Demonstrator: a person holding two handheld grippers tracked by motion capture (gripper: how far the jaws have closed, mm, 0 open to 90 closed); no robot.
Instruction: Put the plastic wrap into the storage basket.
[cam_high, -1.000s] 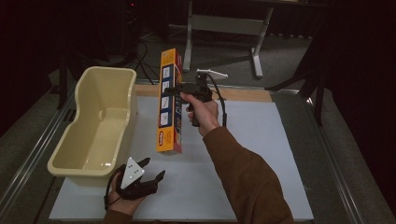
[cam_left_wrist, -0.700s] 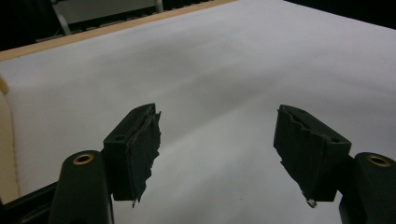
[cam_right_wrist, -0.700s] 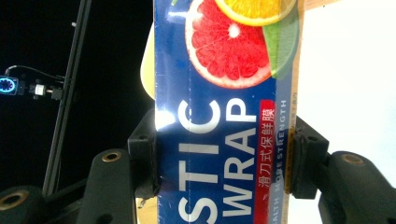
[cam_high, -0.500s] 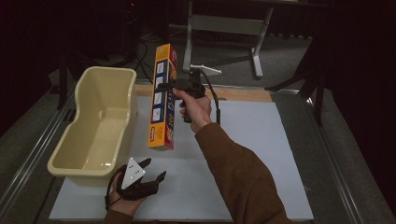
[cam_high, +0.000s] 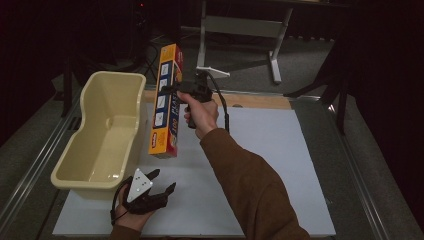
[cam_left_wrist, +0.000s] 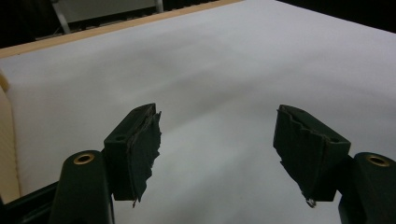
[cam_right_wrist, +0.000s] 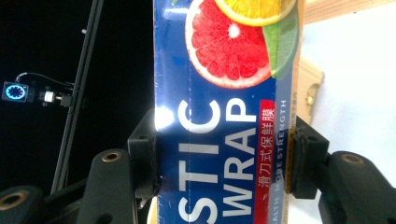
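Plastic wrap box (cam_high: 167, 102) is up in the air, held by my right tool (cam_high: 172, 90), which squeezes it from both sides. In the right gripper view the two black jaws press on the edges of the box (cam_right_wrist: 224, 126). A second ago the box hung over the white desk (cam_high: 280, 150), a bit to the right. Now it has moved left and a little up, so it is right beside the yellow tub (cam_high: 107, 135), tilted, its low end near the rim. My left tool (cam_high: 161, 182) has stayed low on the desk, wide open, holding nothing
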